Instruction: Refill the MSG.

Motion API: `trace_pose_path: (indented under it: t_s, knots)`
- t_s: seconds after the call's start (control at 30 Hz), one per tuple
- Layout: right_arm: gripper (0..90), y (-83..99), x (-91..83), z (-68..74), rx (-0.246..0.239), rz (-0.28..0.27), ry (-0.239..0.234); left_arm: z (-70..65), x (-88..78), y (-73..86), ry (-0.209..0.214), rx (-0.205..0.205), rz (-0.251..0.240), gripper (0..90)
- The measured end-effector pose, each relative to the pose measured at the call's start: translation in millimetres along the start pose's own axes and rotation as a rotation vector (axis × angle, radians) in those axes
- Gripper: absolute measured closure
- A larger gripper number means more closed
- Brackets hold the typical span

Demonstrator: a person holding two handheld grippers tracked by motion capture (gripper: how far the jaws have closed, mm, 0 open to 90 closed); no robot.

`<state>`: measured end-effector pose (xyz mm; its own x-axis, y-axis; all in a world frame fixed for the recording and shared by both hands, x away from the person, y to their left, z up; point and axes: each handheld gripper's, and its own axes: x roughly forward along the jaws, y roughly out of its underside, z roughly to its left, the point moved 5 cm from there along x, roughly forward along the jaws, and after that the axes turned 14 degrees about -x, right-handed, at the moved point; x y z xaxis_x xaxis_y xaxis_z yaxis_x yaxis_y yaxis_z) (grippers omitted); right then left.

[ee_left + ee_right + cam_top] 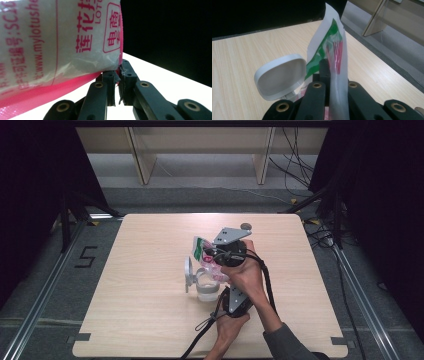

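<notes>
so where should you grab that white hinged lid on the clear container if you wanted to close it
Take the white hinged lid by its free upper rim, coming from its open left side in the high view. It stands upright off the clear container, and the pink-printed plastic pouch and both grippers crowd the right.

So the bag (202, 251) is a soft plastic pouch, white with a green stripe, pink-red print and a pink sealed edge. It's held up off the table a bit right of centre, tilted with its top toward 11 o'clock and its lower end over the container (207, 290). That one's a small clear tub standing upright at about 6 o'clock from the bag, its white hinged lid (188, 274) flipped open and standing up at its 10 o'clock side.
</notes>
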<state>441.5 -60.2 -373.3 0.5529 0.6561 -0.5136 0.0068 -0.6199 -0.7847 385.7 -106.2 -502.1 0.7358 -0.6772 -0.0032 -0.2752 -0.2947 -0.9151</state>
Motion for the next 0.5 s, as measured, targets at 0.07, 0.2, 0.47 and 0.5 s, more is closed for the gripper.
trace_pose_path:
  t_s: [0.07,0.2,0.47,0.5]
  knots:
    - [90.0,-0.4,1.2,-0.7,-0.014,-0.012,-0.009,0.8,-0.5,-0.5,0.007,-0.001,0.008,83.8]
    - [90.0,0.4,0.6,-2.8,0.000,-0.020,-0.026,-0.6,0.5,-0.5,0.017,-0.001,0.008,83.8]
    - [90.0,1.4,1.4,-3.8,0.015,-0.016,-0.019,-1.1,0.7,0.1,0.013,0.002,0.008,83.9]
    - [90.0,1.6,0.9,-5.0,0.009,-0.015,-0.025,-0.9,0.8,0.0,0.010,0.005,0.008,83.9]
